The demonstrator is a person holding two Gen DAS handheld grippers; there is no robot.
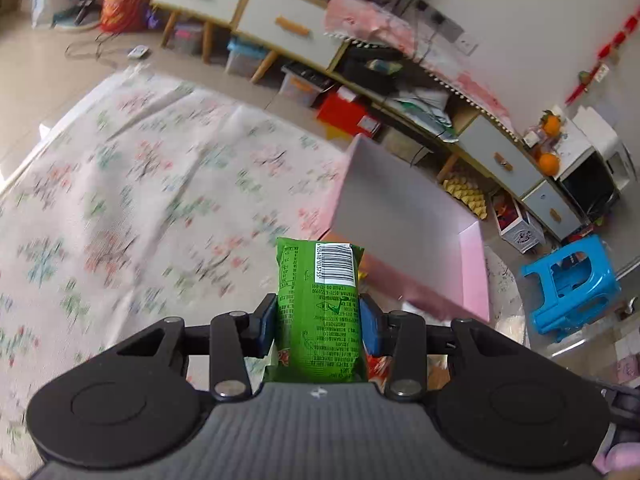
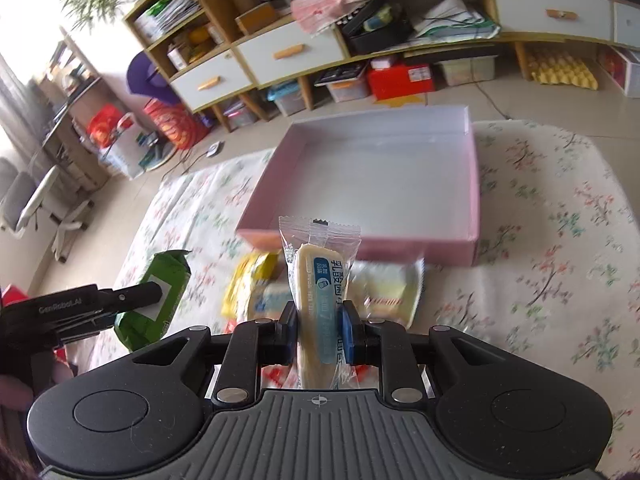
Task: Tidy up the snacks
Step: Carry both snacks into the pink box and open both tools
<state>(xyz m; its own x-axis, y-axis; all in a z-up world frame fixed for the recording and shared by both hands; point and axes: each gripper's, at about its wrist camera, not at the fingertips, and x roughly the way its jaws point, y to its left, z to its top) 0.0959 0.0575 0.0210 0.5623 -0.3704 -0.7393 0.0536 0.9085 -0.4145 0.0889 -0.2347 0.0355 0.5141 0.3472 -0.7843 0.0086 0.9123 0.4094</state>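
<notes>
Both snacks gripped, pink box [image 2: 474, 184] ahead — empty.
Left gripper [image 1: 319, 320] clamps the green packet [image 1: 318, 312]; right gripper [image 2: 319, 330] pinches the clear-wrapped bread [image 2: 316, 300]. Carry both over the rim — release low, side by side.

Both grippers point steeply downward — the left gripper [image 1: 319, 320] and right gripper [image 2: 320, 330] apparently raised, jaws clamped tight.

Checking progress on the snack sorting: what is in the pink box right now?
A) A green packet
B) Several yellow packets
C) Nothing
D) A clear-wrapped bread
C: the pink box shows only its bare white floor, while the green packet and the bread are each clamped in a gripper.
</notes>
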